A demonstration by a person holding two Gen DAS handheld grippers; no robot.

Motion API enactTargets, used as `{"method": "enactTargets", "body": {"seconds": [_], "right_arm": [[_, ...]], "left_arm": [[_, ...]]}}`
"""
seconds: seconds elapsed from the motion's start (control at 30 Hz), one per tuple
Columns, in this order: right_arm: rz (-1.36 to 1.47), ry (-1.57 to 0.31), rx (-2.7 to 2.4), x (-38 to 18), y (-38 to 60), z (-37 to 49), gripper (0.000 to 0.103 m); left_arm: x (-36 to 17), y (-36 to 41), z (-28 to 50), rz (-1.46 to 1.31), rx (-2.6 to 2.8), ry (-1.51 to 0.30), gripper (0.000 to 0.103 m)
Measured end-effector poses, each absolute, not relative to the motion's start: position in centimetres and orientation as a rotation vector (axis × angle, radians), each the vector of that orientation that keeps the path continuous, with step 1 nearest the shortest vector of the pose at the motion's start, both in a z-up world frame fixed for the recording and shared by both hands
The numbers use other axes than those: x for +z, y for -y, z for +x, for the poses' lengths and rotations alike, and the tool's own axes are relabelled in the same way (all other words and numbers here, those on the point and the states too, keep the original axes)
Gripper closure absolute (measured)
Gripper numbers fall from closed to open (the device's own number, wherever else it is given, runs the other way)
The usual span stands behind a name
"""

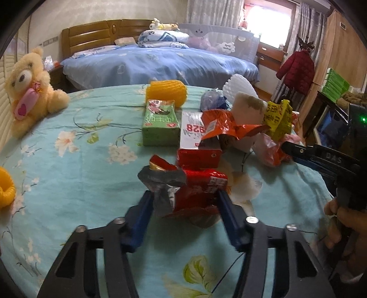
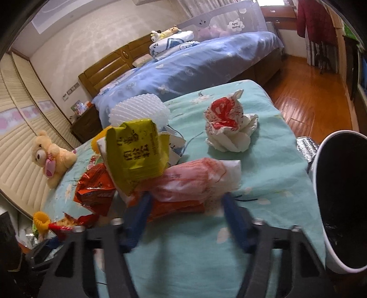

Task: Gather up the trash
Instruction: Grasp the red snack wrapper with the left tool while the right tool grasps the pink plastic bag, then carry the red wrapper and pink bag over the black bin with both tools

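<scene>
Bin [image 2: 321, 160] looks empty; left hand-held gripper [image 1: 185, 201] clamps red wrapper [image 1: 197, 190], right [image 2: 185, 201] pinches pink bag [image 2: 190, 178]

Light source: we see daylight flooding through the window [image 1: 268, 21] far ahead of the left gripper, blown out to white.
Brightness: we find the room evenly lit, colours slightly washed.
Shadows: soft, faint beneath the wrappers.
Blur: our blue fingers [image 2: 137, 220] smear in both views; the wrappers just ahead of them look soft.
Distortion: strong fisheye bending, with dark corners around each frame.
</scene>
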State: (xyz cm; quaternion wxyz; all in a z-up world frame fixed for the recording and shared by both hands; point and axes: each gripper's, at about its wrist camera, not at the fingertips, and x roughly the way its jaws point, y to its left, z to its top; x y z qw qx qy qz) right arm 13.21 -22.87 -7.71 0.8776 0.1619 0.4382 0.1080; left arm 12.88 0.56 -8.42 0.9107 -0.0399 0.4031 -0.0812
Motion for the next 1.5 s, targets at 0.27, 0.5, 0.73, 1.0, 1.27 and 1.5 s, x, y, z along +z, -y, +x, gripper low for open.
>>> {"method": "enactTargets", "body": {"seconds": [0.27,0.5,0.73,1.0,1.27,1.5], "right_arm": [[0.305,-0.917,0.227,-7.5,22.7,11.6,0.066],[0.316,-0.9,0.218,-6.3,23.5,9.3,0.066],[0.349,-0.871,0.198,-5.3,25.3,7.2,0.067],[0.393,-0.833,0.139,-4.7,28.5,5.4,0.067],[0.416,-0.813,0.077,-4.4,32.1,4.2,0.066],[0.423,-0.806,0.001,-4.3,35.7,3.6,0.066]], "left_arm": [[-8.0,-0.4,12.2,-0.073,-0.222,-0.809,0.082],[-6.9,0.4,11.2,-0.066,-0.277,-0.793,0.094],[-5.8,2.5,9.9,-0.039,-0.347,-0.773,0.097],[-5.1,5.0,9.5,0.002,-0.418,-0.763,0.098],[-5.1,8.5,10.3,0.043,-0.487,-0.766,0.098],[-5.1,12.0,11.4,0.071,-0.544,-0.758,0.098]]}}
